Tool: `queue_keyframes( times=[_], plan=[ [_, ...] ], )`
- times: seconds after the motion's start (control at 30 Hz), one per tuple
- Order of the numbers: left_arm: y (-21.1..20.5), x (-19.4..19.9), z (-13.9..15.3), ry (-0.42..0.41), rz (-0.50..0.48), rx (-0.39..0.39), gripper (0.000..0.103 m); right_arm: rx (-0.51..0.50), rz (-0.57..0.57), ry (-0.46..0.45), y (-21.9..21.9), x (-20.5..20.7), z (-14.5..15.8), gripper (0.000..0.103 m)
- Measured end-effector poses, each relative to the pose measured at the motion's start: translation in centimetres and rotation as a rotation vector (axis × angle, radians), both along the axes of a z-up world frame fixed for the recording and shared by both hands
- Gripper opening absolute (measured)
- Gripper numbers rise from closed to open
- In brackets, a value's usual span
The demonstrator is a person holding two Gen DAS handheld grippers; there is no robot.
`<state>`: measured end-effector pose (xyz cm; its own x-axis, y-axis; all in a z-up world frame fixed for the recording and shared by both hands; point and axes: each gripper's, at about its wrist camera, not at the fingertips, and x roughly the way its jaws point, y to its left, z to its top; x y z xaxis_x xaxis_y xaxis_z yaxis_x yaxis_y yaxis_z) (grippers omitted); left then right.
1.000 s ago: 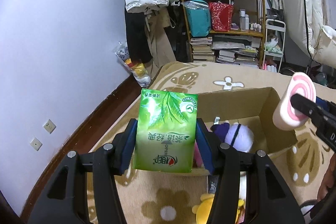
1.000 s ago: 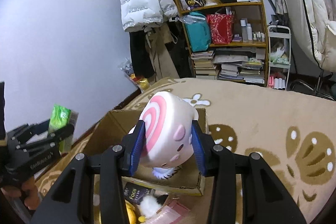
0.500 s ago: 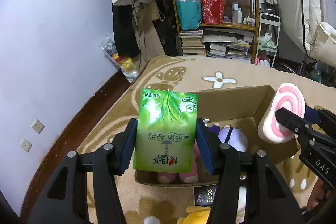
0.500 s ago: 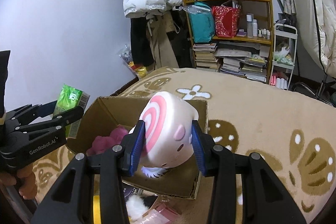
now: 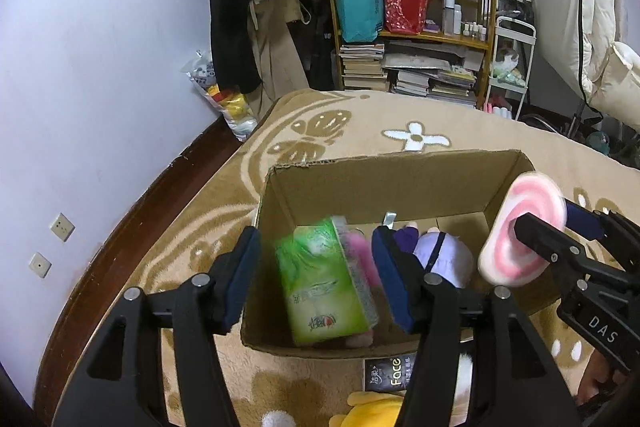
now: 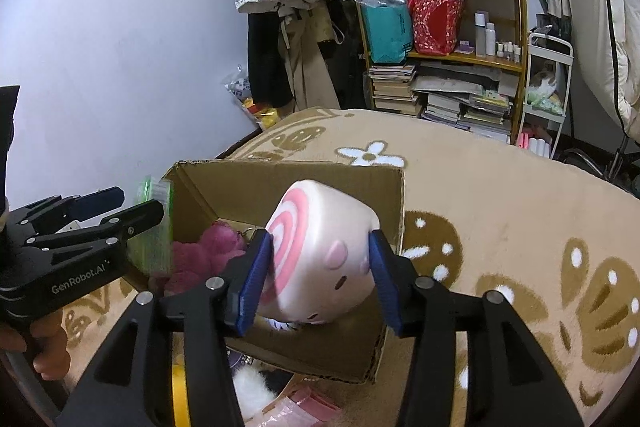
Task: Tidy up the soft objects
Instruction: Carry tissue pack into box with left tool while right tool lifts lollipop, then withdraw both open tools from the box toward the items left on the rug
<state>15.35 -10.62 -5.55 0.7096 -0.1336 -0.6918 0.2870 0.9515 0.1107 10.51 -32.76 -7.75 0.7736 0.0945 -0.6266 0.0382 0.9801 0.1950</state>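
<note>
step: drop both in box [image 5: 384,183] | left gripper [image 5: 316,277] opening, tissue pack [image 5: 326,291] falling free, pads clear | right gripper [image 6: 318,277] opening, plush [image 6: 320,255] between pads, contact unclear | tip: widen fully over box centre

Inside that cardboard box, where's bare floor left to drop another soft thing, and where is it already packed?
Cardboard box: bare floor shows along the far wall, behind the green tissue pack and purple plush. The near left corner is crowded: tissue pack atop the pink plush. The right side is filling, with the pink swirl plush between the opening right tool.
</note>
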Motion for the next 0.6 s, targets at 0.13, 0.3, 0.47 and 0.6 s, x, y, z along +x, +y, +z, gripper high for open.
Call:
queue_keyframes(
  times=[0.13, 0.3, 0.47, 0.6],
  plan=[
    [0.2, -0.2, 0.3, -0.01, 0.002, -0.01, 0.076, 0.035, -0.008, -0.015, -0.3, -0.4, 0.4, 0.08],
    [0.5, -0.4, 0.6, -0.014, 0.007, 0.0, 0.089, 0.036, -0.03, -0.028, -0.6, -1.2, 1.4, 0.098],
    [1.3, -1.0, 1.3, -0.01, 0.019, -0.011, 0.095, 0.018, -0.047, -0.027, -0.4, -2.1, 2.3, 0.103],
    [2.2, -1.7, 1.9, -0.012, 0.038, -0.016, 0.098, 0.014, -0.046, 0.0, -0.2, -2.6, 2.2, 0.103]
  ],
)
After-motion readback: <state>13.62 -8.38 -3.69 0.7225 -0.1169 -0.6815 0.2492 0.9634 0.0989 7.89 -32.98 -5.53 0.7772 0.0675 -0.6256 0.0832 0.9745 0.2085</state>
